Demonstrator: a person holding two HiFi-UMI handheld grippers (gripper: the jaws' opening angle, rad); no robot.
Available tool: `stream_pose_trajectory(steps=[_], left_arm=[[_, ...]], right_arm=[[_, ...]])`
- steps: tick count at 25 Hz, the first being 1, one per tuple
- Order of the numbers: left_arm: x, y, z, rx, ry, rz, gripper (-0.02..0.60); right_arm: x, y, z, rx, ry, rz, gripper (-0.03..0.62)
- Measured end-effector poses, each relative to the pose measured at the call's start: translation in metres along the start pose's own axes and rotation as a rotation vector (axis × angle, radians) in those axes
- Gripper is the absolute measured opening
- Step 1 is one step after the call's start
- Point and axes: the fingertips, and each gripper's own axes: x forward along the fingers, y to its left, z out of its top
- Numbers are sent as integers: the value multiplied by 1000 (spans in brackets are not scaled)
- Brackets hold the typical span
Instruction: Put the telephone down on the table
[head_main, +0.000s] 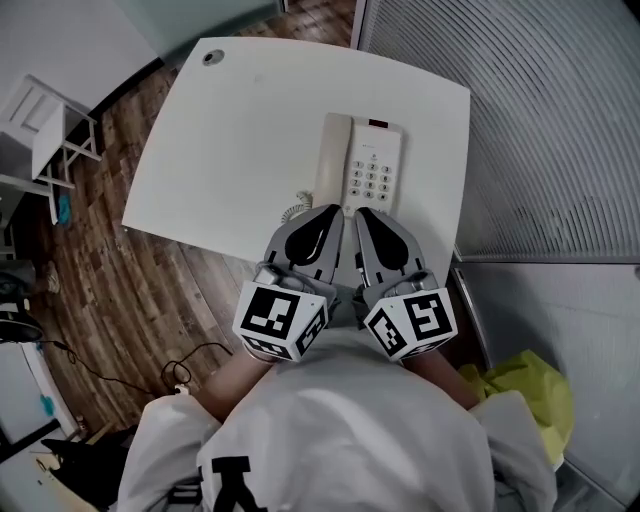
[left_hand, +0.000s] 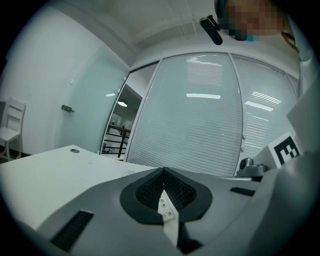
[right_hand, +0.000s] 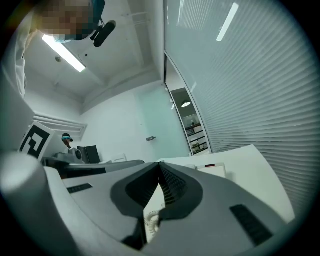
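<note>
Telephone (head_main: 372, 165) lies flat on the desk (head_main: 240, 130), left hand-held gripper (head_main: 333, 212) and right hand-held gripper (head_main: 363, 213) clenched empty, so best withdraw gently, clear of the cord (head_main: 293, 212).

Telephone (head_main: 372, 165): smooth cream plastic, faint sheen.
Bench (head_main: 240, 130): smooth white top, matt.
Left tool (head_main: 334, 212), right tool (head_main: 362, 213): matt grey plastic, black ribbed inside.
Floor (head_main: 110, 280): wood planks.

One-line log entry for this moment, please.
telephone: flat on table | left tool: shut, empty | right tool: shut, empty | both tips at telephone's near end
</note>
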Motion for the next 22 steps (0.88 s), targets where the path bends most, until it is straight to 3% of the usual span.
stream_pose_trajectory(steps=[12,22], left_arm=[[-117,-25,-23,18,13,20,5],[-147,-45,-23,31,-6,-2,5]], right_arm=[[-76,91,-31,7,-17,-16,26],[-109,113,-24,-9,-48,-30,26]])
